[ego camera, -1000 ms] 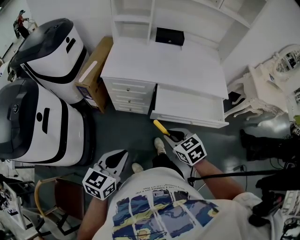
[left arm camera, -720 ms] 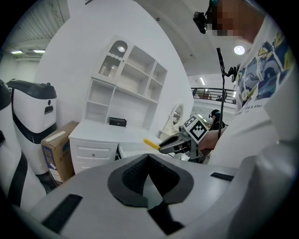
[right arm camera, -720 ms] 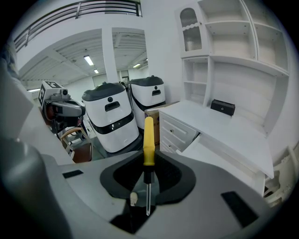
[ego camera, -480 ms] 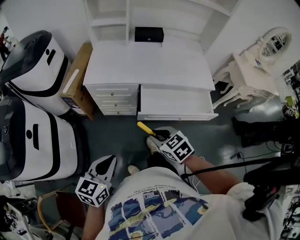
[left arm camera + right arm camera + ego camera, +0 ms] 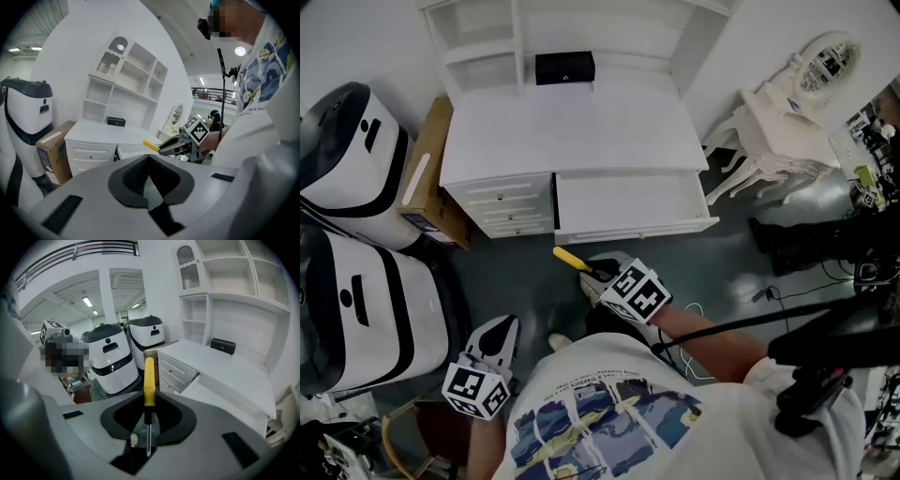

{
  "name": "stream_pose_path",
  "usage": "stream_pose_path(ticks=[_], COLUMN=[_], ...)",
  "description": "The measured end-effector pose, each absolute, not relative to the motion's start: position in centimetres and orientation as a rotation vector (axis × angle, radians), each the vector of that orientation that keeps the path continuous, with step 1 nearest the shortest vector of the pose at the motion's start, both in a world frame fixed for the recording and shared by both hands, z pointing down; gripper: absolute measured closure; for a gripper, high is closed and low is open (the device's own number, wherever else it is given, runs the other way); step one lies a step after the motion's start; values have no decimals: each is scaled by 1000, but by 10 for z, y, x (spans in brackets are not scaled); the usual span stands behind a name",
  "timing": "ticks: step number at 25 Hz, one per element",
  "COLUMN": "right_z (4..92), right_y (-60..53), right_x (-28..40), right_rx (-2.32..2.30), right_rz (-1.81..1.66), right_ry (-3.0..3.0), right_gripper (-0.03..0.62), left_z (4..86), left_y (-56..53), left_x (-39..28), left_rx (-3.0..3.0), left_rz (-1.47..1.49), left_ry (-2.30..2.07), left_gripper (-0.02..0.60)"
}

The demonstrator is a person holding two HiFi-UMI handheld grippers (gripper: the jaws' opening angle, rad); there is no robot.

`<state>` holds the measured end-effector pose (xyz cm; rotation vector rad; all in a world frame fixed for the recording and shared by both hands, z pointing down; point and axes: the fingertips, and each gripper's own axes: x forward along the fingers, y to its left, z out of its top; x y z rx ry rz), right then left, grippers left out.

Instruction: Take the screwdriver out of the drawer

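Right gripper (image 5: 147, 430): jaws set narrow, clamped on the thin metal shaft of a yellow-handled screwdriver (image 5: 148, 380). The handle projects forward beyond the jaw tips, and the blade tip points back towards the gripper body.

Left gripper (image 5: 149, 180): jaws closed together on nothing, held low beside the person's body and well apart from the work.

From the head view, the right gripper (image 5: 598, 275) is angled downward over the floor. The screwdriver (image 5: 570, 259) lies just in front of the front edge of the open drawer (image 5: 637, 228) and clear of it. The drawer stands pulled out from the right half of the white desk (image 5: 572, 131), and its interior shows nothing inside. Three small shut drawers (image 5: 502, 202) occupy the desk's left side. A black box (image 5: 564, 67) sits at the rear edge of the desk top.

Judgement: removal looks essentially complete, since the tool is outside the drawer.

Hazards:
- The grip bears on the slim, smooth shaft, with the heavier handle hanging forward and downhill.
- A jolt or a loosened clamp could let the tool pivot between the pads.
- It could also slide out handle-first to the floor.
- A forward swing could strike the handle against the drawer front.
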<state>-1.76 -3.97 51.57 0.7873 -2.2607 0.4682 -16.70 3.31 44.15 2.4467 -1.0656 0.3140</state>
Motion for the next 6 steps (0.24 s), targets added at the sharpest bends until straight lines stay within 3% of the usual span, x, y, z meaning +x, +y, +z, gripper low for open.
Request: stream_pose_path(ticks=[6], right_z=[515], right_y=[-52], right_x=[-15], right_rx=[775], right_rz=[466], right_ry=[-2263], right_gripper=[502], left_z=[442], left_y=[21], left_x=[-163], left_rx=[2438], left_rz=[317], left_ry=[-1068], left_gripper=[568])
